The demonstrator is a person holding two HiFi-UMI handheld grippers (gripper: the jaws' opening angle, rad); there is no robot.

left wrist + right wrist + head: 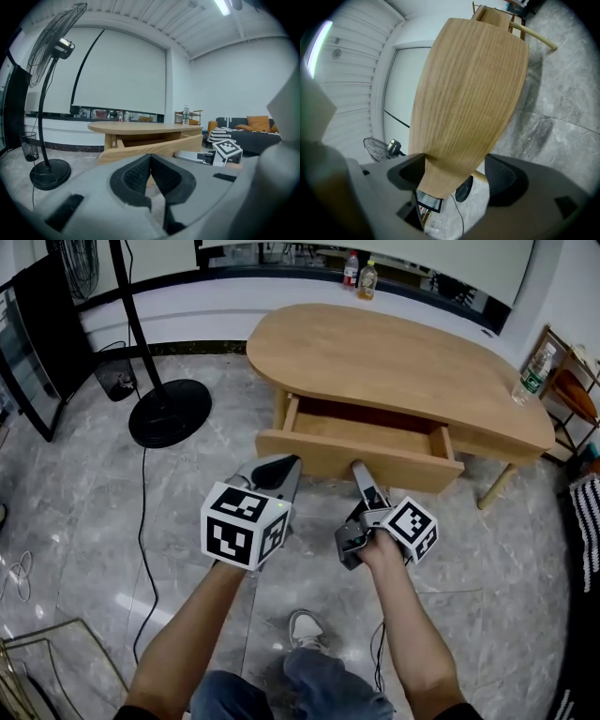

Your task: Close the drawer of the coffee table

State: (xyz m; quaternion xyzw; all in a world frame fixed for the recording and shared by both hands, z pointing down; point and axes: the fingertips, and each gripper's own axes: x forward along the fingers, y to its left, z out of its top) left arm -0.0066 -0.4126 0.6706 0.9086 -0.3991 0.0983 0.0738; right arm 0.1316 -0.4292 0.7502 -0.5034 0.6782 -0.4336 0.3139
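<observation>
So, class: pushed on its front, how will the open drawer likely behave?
The drawer looks like rigid wood, so probably won't flex. Pushed mid-front, where the right gripper sits, it should slide straight. Its visible inside is empty, so likely light.

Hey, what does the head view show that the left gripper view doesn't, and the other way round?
Only the head view: the floor of the open drawer from above, the person's forearms and a shoe. Only the left gripper view: the left gripper with jaws together, the fan head, a ceiling light. Both: the coffee table, the fan base, the right gripper at the drawer front, a bottle on the table's end.
</observation>
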